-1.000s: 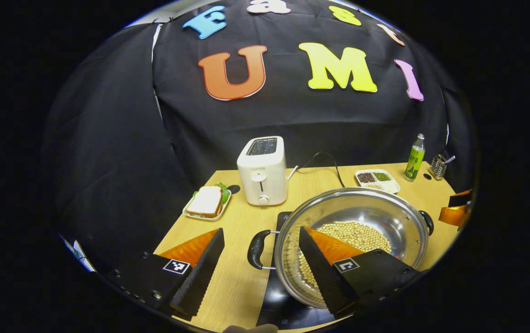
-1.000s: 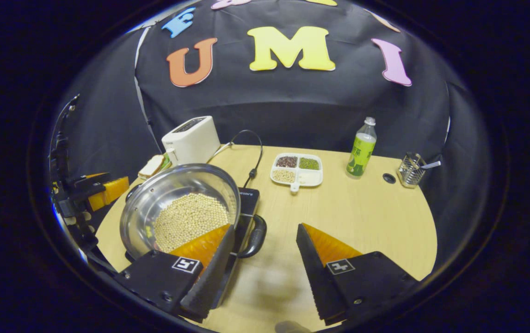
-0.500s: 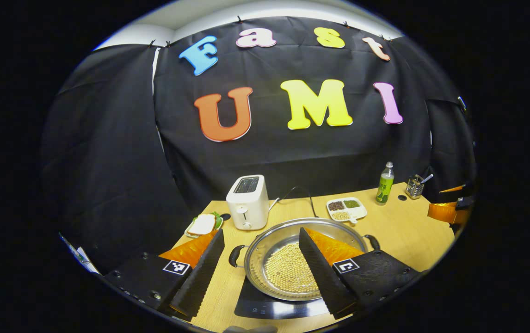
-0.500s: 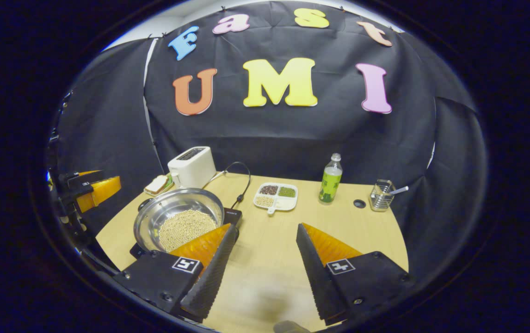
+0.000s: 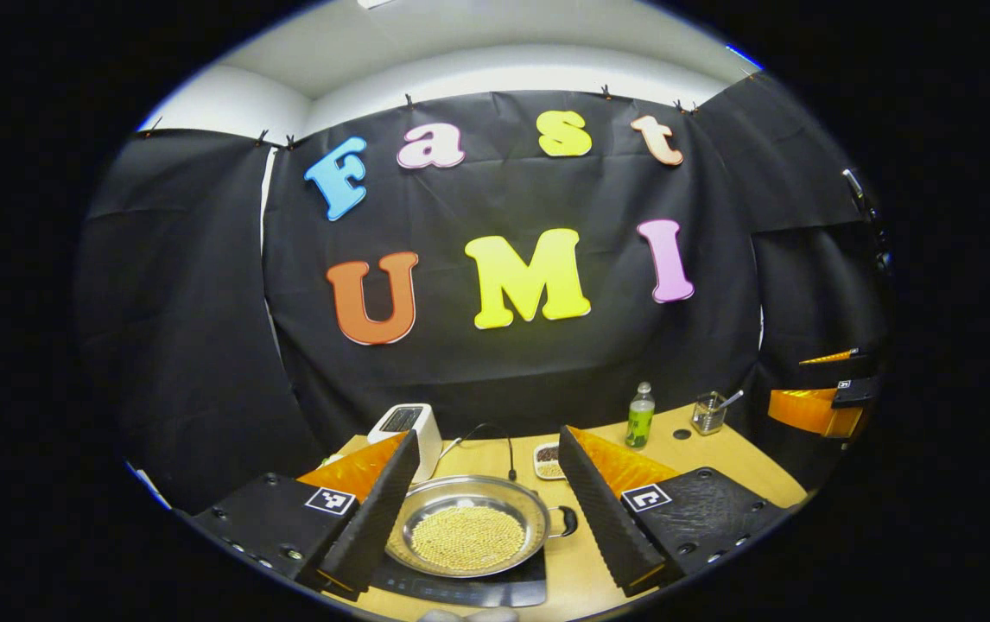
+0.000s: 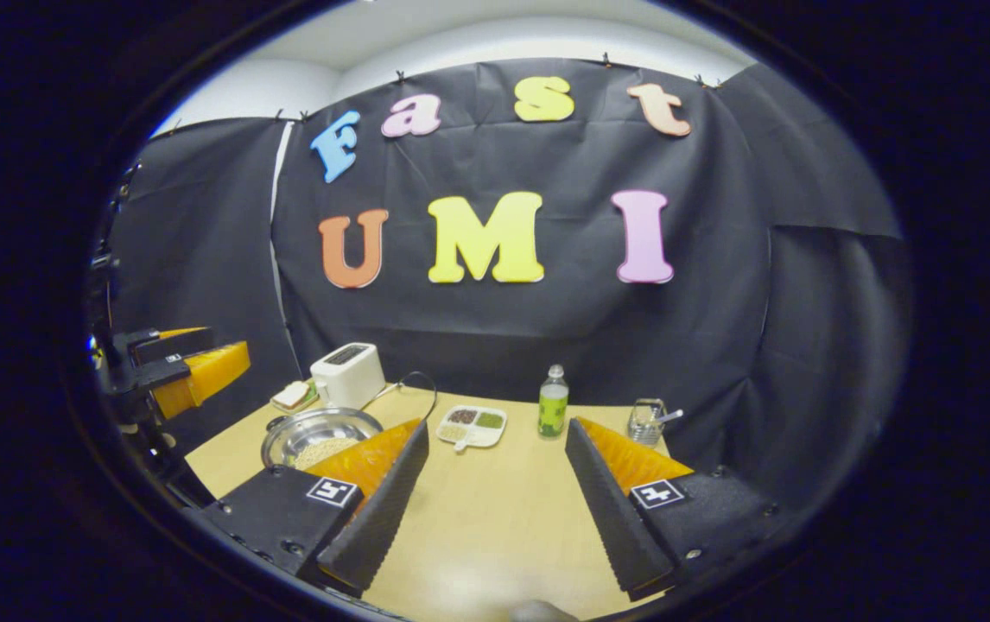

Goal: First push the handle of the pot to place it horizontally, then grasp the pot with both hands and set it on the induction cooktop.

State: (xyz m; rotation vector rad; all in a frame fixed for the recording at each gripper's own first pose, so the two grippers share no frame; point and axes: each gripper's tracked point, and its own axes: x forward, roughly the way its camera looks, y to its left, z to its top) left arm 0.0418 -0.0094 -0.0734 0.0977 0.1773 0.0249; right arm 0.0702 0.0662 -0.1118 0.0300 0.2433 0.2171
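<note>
Steel pot of beans on black cooktop; both tongs wide, empty.

So the pot is a wide, shallow stainless one, shiny, no lid, with a flat layer of pale yellowish beans across the bottom. It sits upright on the black induction cooktop, near the left side of the surface. One black handle sticks out level to the right; from the right gripper view a second one shows at its far-left rim.
</note>
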